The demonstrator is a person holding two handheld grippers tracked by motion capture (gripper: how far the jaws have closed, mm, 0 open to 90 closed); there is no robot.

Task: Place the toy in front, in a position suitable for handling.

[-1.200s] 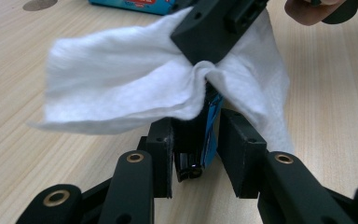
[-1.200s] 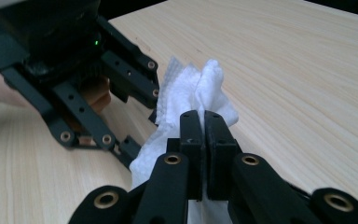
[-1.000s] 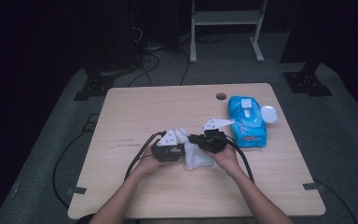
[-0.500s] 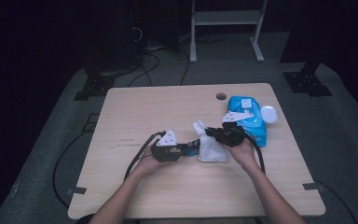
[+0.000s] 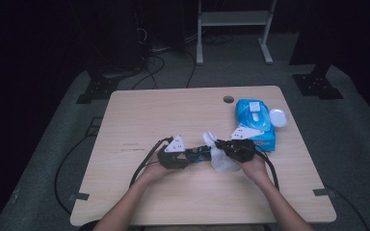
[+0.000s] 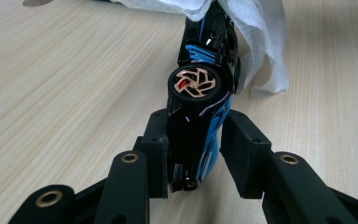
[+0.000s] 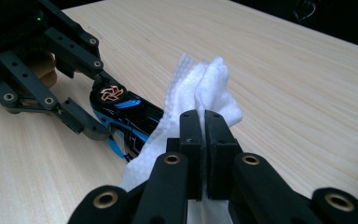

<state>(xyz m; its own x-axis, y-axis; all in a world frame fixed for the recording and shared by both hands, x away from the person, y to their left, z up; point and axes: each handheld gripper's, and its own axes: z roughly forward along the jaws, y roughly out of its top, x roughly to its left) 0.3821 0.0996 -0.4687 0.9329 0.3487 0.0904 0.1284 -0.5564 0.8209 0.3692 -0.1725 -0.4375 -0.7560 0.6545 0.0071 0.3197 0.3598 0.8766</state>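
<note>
Toy car (image 6: 200, 107), black with blue stripes and a copper-coloured wheel, lies on its side between the jaws of the left gripper (image 6: 193, 140). Its rear end sits deep in that gripper's throat and its nose points straight away from it. One pad touches the car's dark underside, while the other pad stands just clear of the blue flank, with a sliver of table showing between them. These jaws have just been opening a little, with the car between them, so the grip is loose at best.

Straight ahead of the left gripper, the far end of the car disappears under a white wipe (image 6: 261, 37). In the right gripper view, the right gripper (image 7: 204, 126) has its jaws pressed flat together on a fold of that wipe (image 7: 205, 88), which bunches up above the pads and hangs down below them. The car (image 7: 126, 114) lies just beyond and to the side of those jaws, touching the wipe's lower edge, and the left gripper (image 7: 81, 100) reaches in from the far side.

From the high view the two grippers meet nose to nose near the middle of the wooden table (image 5: 149, 110), left gripper (image 5: 192, 156) and right gripper (image 5: 219, 149), with the wipe (image 5: 219, 159) between them. Beyond the right gripper, near it, lies a blue wipe pack (image 5: 255, 120) with its round white lid (image 5: 278, 117) swung open beside it.
</note>
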